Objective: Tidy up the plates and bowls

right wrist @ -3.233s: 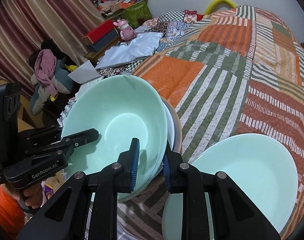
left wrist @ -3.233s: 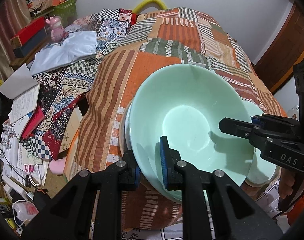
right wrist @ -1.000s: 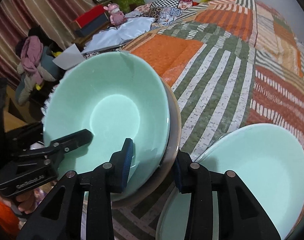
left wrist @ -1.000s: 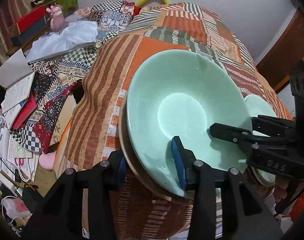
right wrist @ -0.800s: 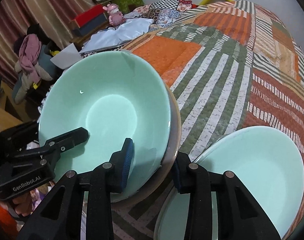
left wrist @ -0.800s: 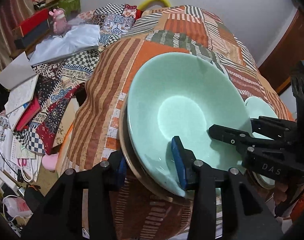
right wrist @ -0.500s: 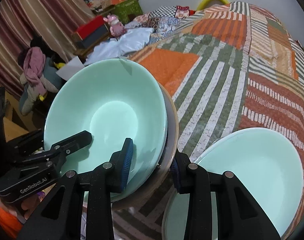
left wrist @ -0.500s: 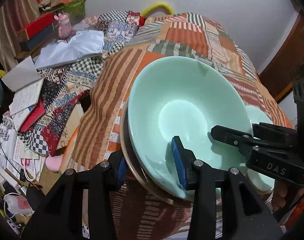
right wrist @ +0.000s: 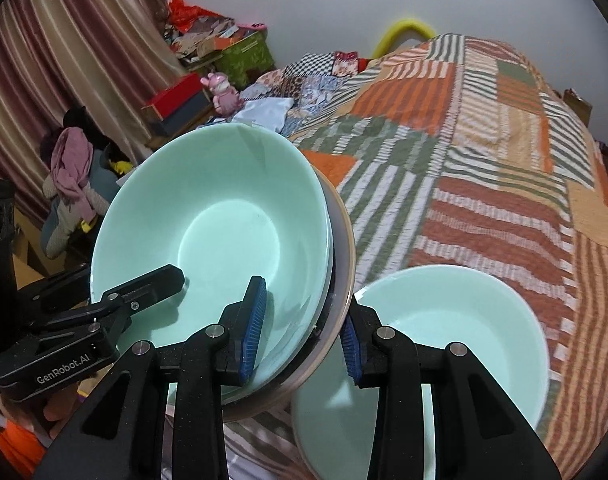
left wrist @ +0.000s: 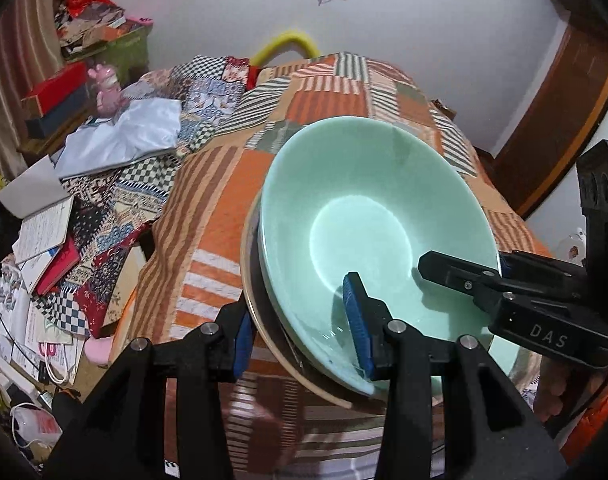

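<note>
A stack of dishes sits tilted at the near edge of a quilt-covered bed: a pale green bowl [left wrist: 367,216] on top, a tan-rimmed plate [left wrist: 252,296] beneath. My left gripper [left wrist: 302,332] straddles the stack's near rim, one pad inside the bowl, one outside the plate. My right gripper [right wrist: 302,328] straddles the opposite rim of the same bowl [right wrist: 224,224] and plate [right wrist: 343,256] the same way. Both sets of jaws stand wide, about the stack's thickness. A second pale green bowl [right wrist: 443,344] rests on the quilt to the right.
The striped patchwork quilt [right wrist: 483,152] stretches away behind the dishes. To the left lie loose cloths and books on the floor [left wrist: 44,232], a pink toy [right wrist: 222,92], boxes and a curtain [right wrist: 64,60]. A wooden door frame [left wrist: 563,120] stands at the right.
Both grippers, once narrowly shut on the green bowl's rim, now stand wider around bowl and plate together. The stack and both cameras have risen and tilted back in the last second.
</note>
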